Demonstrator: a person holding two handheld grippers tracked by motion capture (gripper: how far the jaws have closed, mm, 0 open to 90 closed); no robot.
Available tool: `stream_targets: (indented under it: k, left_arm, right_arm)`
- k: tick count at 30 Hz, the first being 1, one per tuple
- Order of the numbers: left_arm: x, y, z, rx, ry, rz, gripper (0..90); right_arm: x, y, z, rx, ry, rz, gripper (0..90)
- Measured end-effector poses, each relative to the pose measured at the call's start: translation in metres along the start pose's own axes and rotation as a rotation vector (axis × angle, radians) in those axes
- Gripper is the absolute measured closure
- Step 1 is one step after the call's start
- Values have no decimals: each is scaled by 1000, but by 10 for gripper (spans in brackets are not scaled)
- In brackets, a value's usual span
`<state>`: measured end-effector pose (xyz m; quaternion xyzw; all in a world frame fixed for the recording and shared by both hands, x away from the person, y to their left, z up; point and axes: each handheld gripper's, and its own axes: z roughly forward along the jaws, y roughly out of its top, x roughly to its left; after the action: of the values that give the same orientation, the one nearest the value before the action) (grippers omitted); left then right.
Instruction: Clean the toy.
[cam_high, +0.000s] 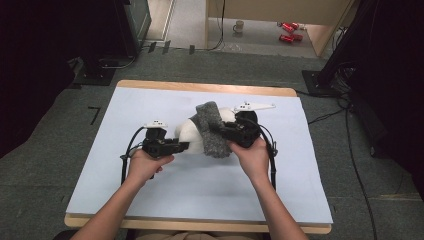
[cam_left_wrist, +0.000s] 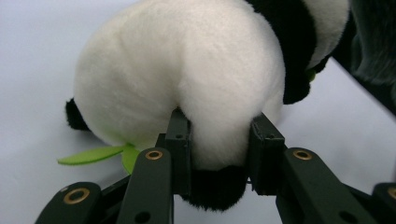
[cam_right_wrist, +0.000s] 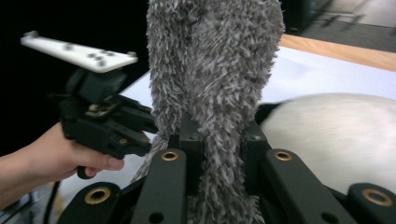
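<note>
A white sheet is covering the wooden table, grey carpet lying around it. Near the middle of the sheet a plush panda is lying with a fuzzy grey cloth draped over it. The left gripper is pinching the panda's white rump — plush bulging between the jaws, a green leaf just beside them. The right gripper is clamping a fold of the grey cloth, which is standing up above the panda.
</note>
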<state>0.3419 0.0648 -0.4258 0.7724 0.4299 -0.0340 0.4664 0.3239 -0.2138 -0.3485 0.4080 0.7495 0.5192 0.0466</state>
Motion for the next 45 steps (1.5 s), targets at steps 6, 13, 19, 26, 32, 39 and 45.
stream_targets:
  k: [6,13,19,26,32,39,45]
  left_arm:
    - [-12,1,-4,20,-24,12,652]
    - [-6,-6,10,35,35,73,638]
    - [-2,-6,11,19,54,100,627]
    - [0,-6,13,12,49,120,617]
    - [4,-3,12,16,49,114,614]
    - [6,-1,12,15,52,117,604]
    - [10,1,12,20,39,108,602]
  right_arm:
    - [22,-8,24,61,75,-16,771]
    - [7,-33,57,172,15,-24,774]
    - [-2,-32,50,170,-65,-68,773]
    - [-13,-28,37,174,-83,-56,780]
    - [-21,-21,23,151,-88,-34,781]
    - [-34,-18,5,114,-100,2,780]
    - [-45,-17,-12,76,-132,41,775]
